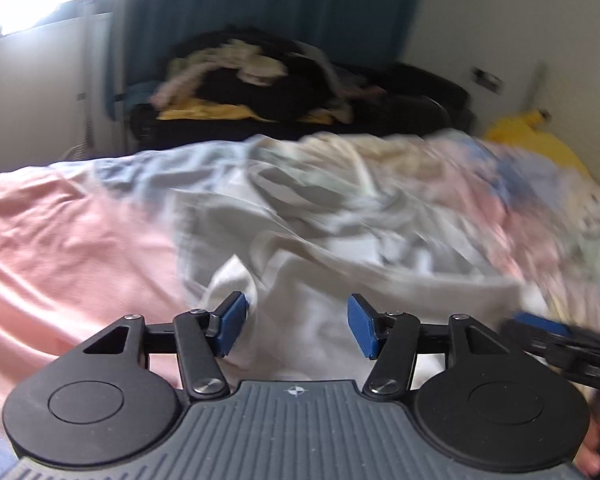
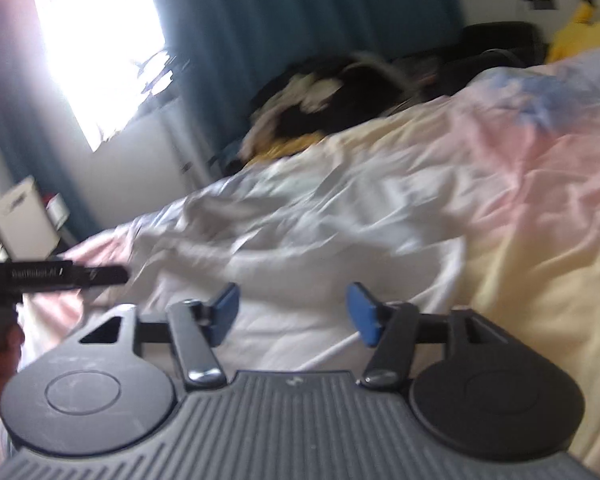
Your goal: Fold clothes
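Observation:
A crumpled white garment (image 1: 300, 264) lies on the bed, over a pastel pink, yellow and blue sheet (image 1: 60, 240). My left gripper (image 1: 298, 326) is open and empty, hovering just above the garment's near part. My right gripper (image 2: 292, 316) is open and empty over the same white garment (image 2: 300, 240). The right gripper also shows at the right edge of the left wrist view (image 1: 560, 344), and the left gripper at the left edge of the right wrist view (image 2: 60, 276). Both views are blurred by motion.
A dark suitcase (image 1: 300, 120) heaped with mixed clothes (image 1: 252, 76) stands beyond the bed's far edge, in front of a teal curtain (image 1: 280, 0). A yellow plush toy (image 1: 532, 136) sits at the far right. A bright window (image 2: 100, 52) is at the left.

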